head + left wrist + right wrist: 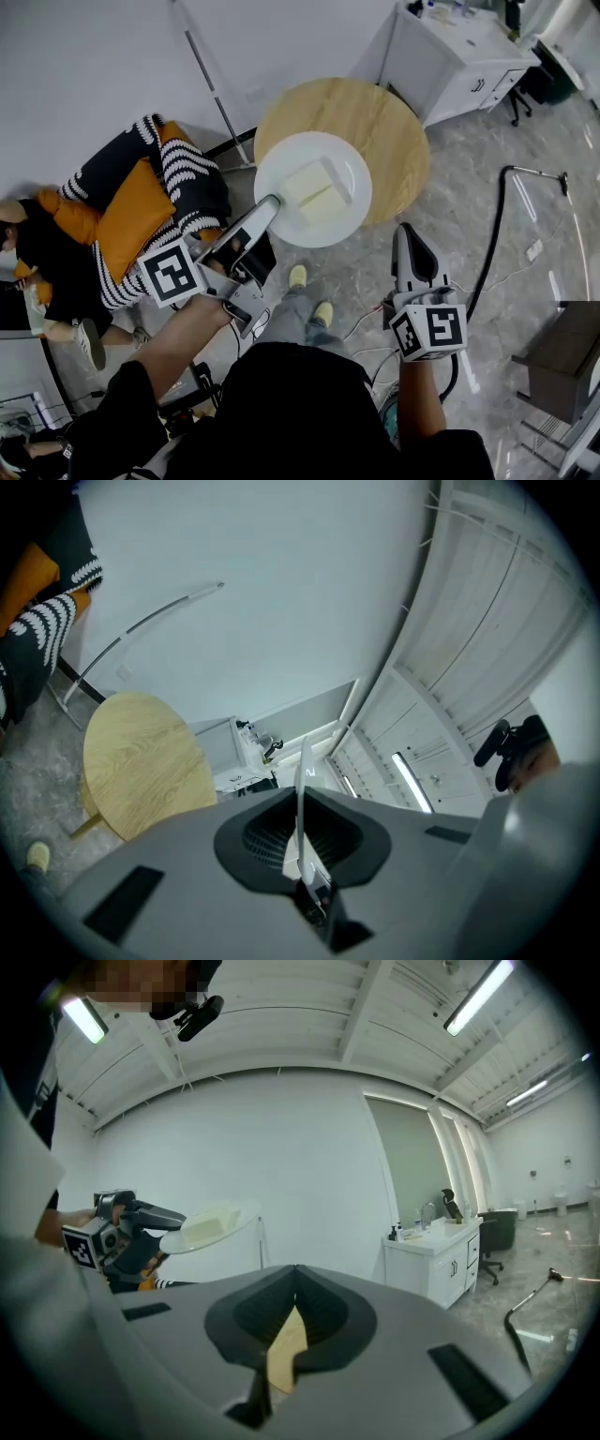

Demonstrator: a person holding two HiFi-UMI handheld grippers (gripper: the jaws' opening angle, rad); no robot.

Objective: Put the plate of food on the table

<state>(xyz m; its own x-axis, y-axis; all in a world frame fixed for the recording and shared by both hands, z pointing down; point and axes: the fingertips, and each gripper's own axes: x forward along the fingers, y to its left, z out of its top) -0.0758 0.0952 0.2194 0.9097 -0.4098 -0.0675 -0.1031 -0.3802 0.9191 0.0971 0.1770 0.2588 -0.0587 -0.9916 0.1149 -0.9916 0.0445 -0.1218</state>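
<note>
A white plate [313, 189] with two pale blocks of food [319, 192] hangs level in the air, overlapping the near left edge of a round wooden table [394, 141]. My left gripper [270, 202] is shut on the plate's near rim. In the left gripper view the plate [305, 761] shows edge-on as a thin white line between the jaws, with the table [141, 761] to the left. My right gripper [412, 246] is shut and holds nothing, pointing forward to the right of the plate. The right gripper view shows the plate [208, 1225] at left, held up.
A person in striped and orange clothes [141, 197] is on the floor at the left. A white cabinet [459, 56] stands behind the table. A black hose [497, 244] runs across the floor at right, near dark furniture [562, 361].
</note>
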